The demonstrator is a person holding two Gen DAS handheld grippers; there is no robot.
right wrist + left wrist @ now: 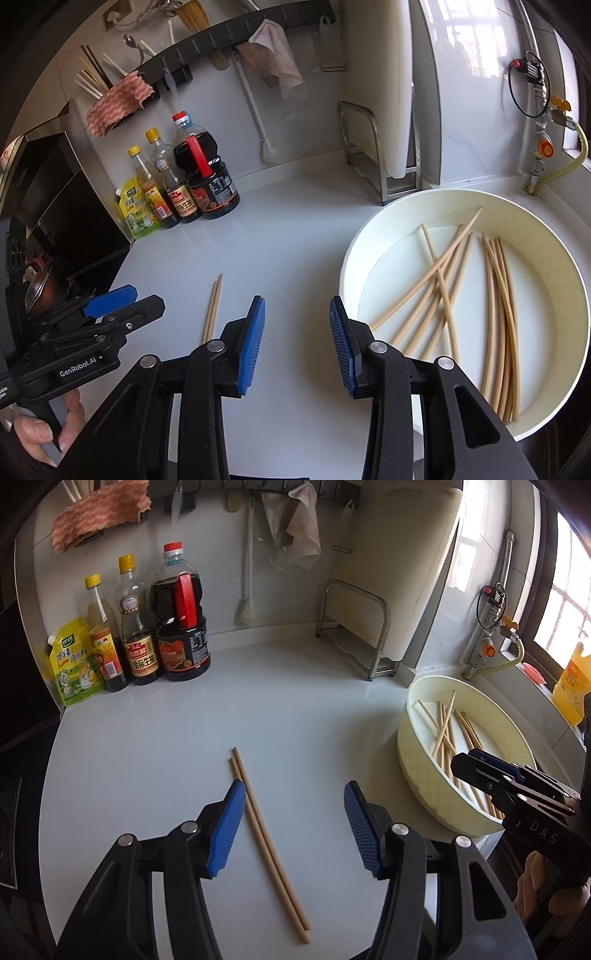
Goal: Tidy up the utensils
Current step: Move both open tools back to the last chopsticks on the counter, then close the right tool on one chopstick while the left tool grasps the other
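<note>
We take the round cream basin (554, 280) as our landmark. It sits at the right edge of the white desk (155, 746), and a loose heap of wooden chopsticks (443, 291) lies inside it, some crossed over each other, others lined up side by side along the basin's right half.

Left of the basin, well apart from it, a pair of chopsticks (269, 849) lies flat on the desk, the two sticks touching along most of their length.

Our left tongs (294, 805) hang over that pair with the blue pads spread wide and nothing between them; the pair lies just beside the left pad, not gripped. Our right tongs (297, 321) are also released, pads apart and empty, hovering at the basin's left rim, with the right pad over the rim.

Behind the basin, against the wall, stands a metal rack (354, 627) holding a white cutting board (380, 85). Far left of the basin, at the back of the desk, a row of sauce bottles (181, 616) stands beside a yellow-green pouch (75, 661).
</note>
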